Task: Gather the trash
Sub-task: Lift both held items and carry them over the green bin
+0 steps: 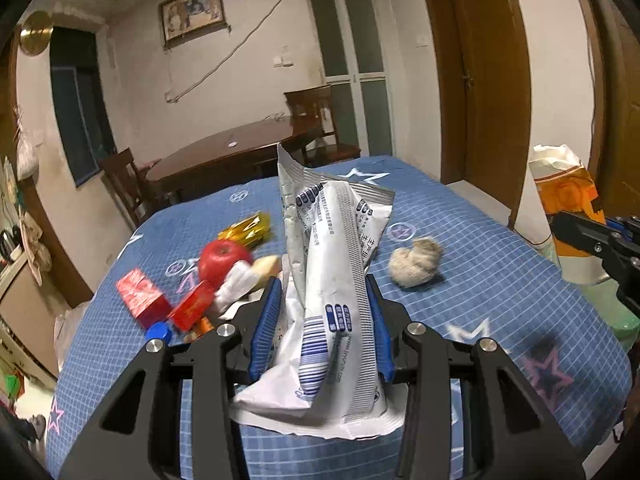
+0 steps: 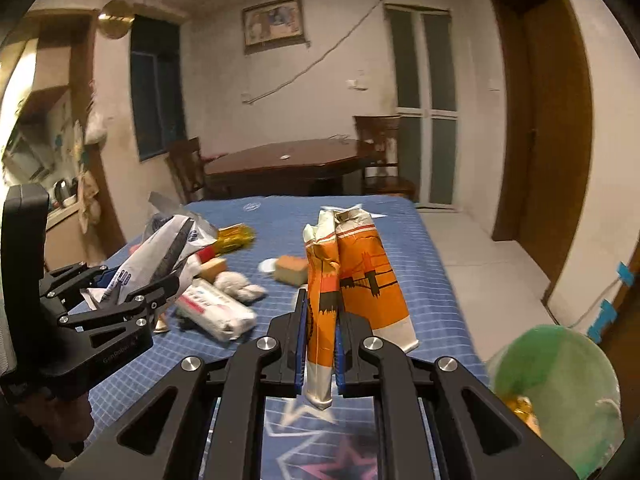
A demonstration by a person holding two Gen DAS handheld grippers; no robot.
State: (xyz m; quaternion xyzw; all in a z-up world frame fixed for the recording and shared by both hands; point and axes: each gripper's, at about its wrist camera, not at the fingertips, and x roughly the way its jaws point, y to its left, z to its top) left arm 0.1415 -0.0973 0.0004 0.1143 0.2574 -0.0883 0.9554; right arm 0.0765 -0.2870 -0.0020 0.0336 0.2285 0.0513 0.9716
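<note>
Nearest to the right wrist camera, the right gripper (image 2: 320,344) had its jaws almost closed on a folded orange wrapper (image 2: 352,276), which stood upright between the blue pads. Low on the right of that view stood a green bin bag (image 2: 560,392), open at the top, with something golden already lying inside, so I judge that at least one piece of trash was collected. The left gripper (image 1: 320,328) held its jaws partly open, pressed on both sides of a crumpled white wrapper (image 1: 332,280) with blue print. Both wrappers were lifted above the table (image 1: 500,280), which carried a blue star-patterned cloth, and neither was in the bag yet. Further back on the cloth several things were left: a grey crumpled wad (image 1: 416,262), a white packet (image 2: 218,312), a yellow sponge-like block (image 2: 292,270), two red boxes (image 1: 142,298), a blue cap (image 1: 159,331), a gold foil wrapper (image 1: 248,230) and a red apple (image 1: 222,262). Whether the apple counted as trash, I could not tell. To my judgement the task was in its early or middle part.
</note>
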